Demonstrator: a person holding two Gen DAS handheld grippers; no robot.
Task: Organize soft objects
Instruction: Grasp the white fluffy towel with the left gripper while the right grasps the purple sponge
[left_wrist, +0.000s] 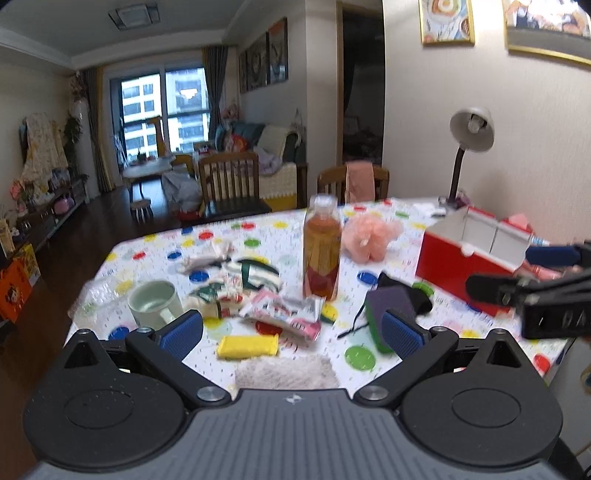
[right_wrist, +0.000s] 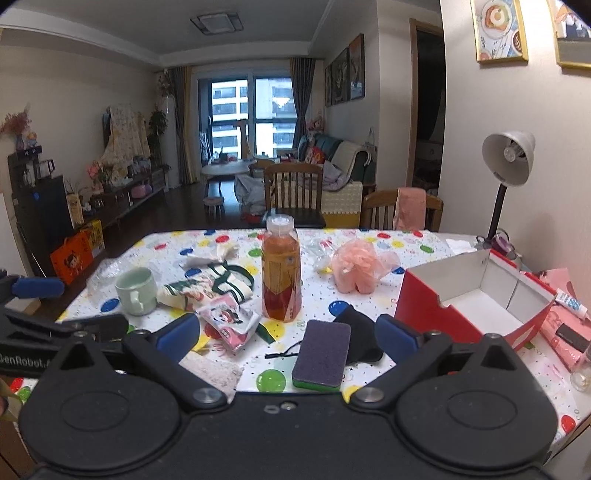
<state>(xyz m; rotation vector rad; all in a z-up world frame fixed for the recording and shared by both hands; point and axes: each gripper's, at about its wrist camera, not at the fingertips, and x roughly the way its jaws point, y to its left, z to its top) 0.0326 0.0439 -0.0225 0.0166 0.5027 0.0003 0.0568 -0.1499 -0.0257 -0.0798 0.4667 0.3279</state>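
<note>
On the polka-dot table lie soft things: a purple-and-green sponge (right_wrist: 322, 355), a black cloth (right_wrist: 360, 332), a pink bath puff (right_wrist: 355, 270), a yellow sponge (left_wrist: 247, 346), a grey fluffy pad (left_wrist: 286, 372) and a green-striped cloth bag (right_wrist: 214, 286). An open red box (right_wrist: 472, 302) with a white inside stands at the right. My right gripper (right_wrist: 288, 336) is open, low over the table's near edge, with the purple sponge between its fingers' line but apart from them. My left gripper (left_wrist: 291, 332) is open above the yellow sponge and the pad, holding nothing.
A tall bottle of amber drink (right_wrist: 281, 273) stands mid-table, a pale green mug (right_wrist: 136, 291) at the left, snack packets (right_wrist: 231, 321) between them. A desk lamp (right_wrist: 508, 162) stands behind the box. Pink items and a tube (right_wrist: 570, 301) lie at the far right. Wooden chairs (right_wrist: 295, 192) stand beyond the table.
</note>
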